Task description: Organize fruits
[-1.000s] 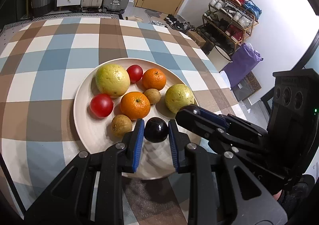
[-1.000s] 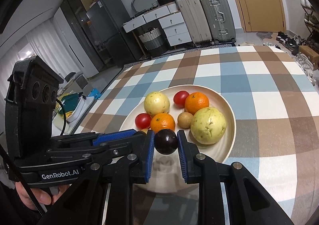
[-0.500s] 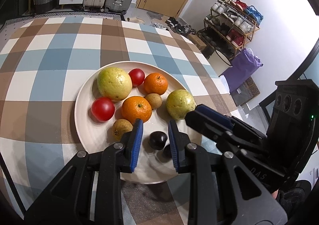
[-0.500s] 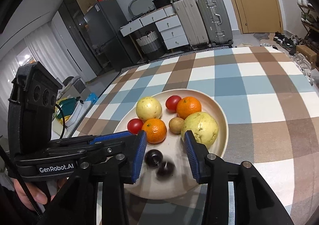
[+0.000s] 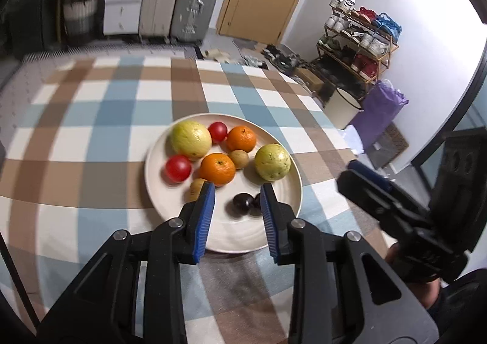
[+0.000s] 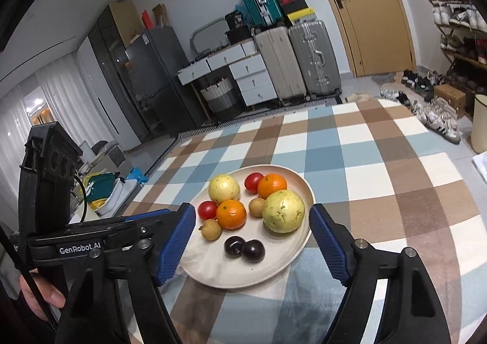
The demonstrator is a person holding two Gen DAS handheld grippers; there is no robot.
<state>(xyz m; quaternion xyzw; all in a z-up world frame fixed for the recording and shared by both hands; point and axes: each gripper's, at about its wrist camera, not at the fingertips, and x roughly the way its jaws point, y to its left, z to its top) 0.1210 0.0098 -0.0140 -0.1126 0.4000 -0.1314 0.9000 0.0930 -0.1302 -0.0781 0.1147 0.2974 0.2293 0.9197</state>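
Released plums (image 6: pixel 244 247) below spread fingers (image 6: pixel 327 240)

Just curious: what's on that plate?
On the plate: two guavas, two oranges, two tomatoes, two small brown fruits and two dark plums. Nothing looks hidden.

Lived-in home, plainly: hard-shell suitcases (image 6: pixel 298 57) parked against the wall beside a wooden door (image 6: pixel 369 9), crowded shoe rack (image 5: pixel 360 39), fridge (image 6: pixel 152 79), drawer unit (image 6: pixel 249 79), checked cloth over the worktop (image 6: pixel 380 167).
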